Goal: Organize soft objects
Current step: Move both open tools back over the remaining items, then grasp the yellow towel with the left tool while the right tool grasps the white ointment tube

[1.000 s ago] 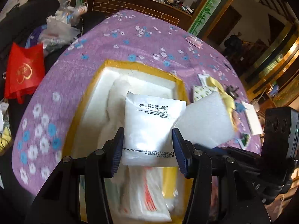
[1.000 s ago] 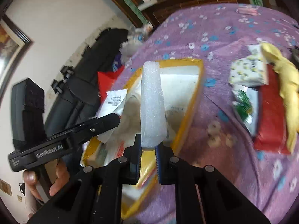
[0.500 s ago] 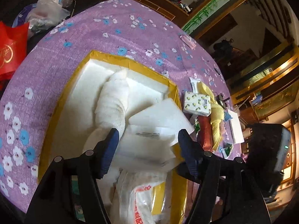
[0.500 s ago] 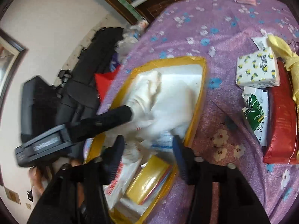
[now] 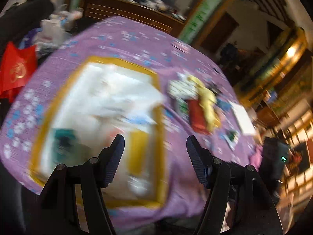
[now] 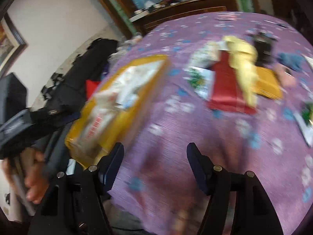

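Observation:
Both current views are motion-blurred. A yellow-edged white foam box [image 5: 156,117] holds white packets and foam [image 5: 117,98]; it also shows in the right wrist view [image 6: 152,58]. My left gripper [image 5: 155,146] is open and empty, above the box's near right side. My right gripper [image 6: 155,156] is open and empty, above the purple cloth to the right of the box. Loose items lie to the right: a yellow cloth [image 5: 207,98] [image 6: 244,62], a red pack [image 5: 197,115] [image 6: 227,86] and a patterned tissue pack [image 5: 180,88] [image 6: 203,55].
The table has a purple flowered cloth [image 5: 137,45] [image 6: 195,127]. A white card [image 5: 242,117] and small packets lie at the right. A red bag [image 5: 17,70] and plastic bags [image 5: 52,29] sit off the table's left. A wooden cabinet [image 5: 127,9] stands behind.
Both grippers opened: the left let go of the white packet and the right let go of the foam block, which now lie in the box. Both grippers pulled back and swung right.

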### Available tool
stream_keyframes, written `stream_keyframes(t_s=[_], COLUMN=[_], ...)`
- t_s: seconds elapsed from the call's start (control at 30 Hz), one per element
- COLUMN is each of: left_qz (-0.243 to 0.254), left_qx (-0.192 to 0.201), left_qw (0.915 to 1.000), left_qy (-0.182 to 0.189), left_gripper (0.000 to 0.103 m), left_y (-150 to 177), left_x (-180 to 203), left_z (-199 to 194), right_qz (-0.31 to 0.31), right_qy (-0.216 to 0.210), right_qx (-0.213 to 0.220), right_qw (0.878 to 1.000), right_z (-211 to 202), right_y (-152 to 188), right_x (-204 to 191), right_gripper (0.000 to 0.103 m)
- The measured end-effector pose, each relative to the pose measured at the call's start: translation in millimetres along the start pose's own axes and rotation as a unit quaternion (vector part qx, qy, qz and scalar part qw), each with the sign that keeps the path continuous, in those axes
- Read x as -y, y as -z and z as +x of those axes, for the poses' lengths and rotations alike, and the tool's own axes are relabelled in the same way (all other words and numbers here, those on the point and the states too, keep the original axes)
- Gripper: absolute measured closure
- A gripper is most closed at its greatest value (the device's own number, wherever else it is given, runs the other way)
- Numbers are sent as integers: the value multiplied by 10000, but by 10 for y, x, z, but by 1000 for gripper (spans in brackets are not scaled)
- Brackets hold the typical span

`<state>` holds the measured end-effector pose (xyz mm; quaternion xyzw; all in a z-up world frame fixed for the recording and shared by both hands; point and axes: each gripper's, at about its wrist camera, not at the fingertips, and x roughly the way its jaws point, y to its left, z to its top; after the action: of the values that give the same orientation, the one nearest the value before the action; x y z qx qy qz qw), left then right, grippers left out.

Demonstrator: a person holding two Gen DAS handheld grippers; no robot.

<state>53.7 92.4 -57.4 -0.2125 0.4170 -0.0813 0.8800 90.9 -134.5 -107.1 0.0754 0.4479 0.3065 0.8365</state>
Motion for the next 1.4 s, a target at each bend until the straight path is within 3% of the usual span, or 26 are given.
stream_keyframes(t_s=[0.1, 0.23, 0.4, 0.83, 0.93, 1.1, 1.17, 1.3, 1.4], left_qz=[284, 414, 652, 949, 939, 998, 1048, 1361, 1586], left_qx=[-116, 24, -48, -668, -727, -706, -699, -555, -743], left_qw=[9995, 9991, 9978, 9932, 9929, 9920, 9903, 9848, 9776], left_qy=[70, 39, -61, -28, -81, -323, -578, -930, -1171], left_gripper=[37, 37, 37, 37, 37, 37, 37, 37, 37], left_y=[114, 211, 230, -113, -288, -650, -804, -1003, -1050], left_x=[305, 579, 811, 1200, 1252, 1390, 1473, 1655, 1681], left_z=[105, 200, 390, 1107, 1339, 1735, 1909, 2179, 2408], right_qz=[131, 616, 1102, 2284, 2344, 2396, 2346, 2309, 2196], right_qy=[171, 275, 714, 1282, 1484, 1756, 1831, 1627, 1562], right_qx=[15, 60, 492, 979, 942, 933, 929, 913, 961], right_qw=[9998, 9977, 9901, 9601, 9561, 9503, 9502, 9549, 9582], right_z=[-138, -310, -561, -829, -753, -662, -634, -624, -636], right_y=[123, 194, 188, -36, -104, -139, -144, -112, -87], right_x=[244, 564, 912, 1828, 1917, 1919, 1894, 1862, 1811], right_gripper=[36, 36, 36, 37, 42, 62, 65, 80, 84])
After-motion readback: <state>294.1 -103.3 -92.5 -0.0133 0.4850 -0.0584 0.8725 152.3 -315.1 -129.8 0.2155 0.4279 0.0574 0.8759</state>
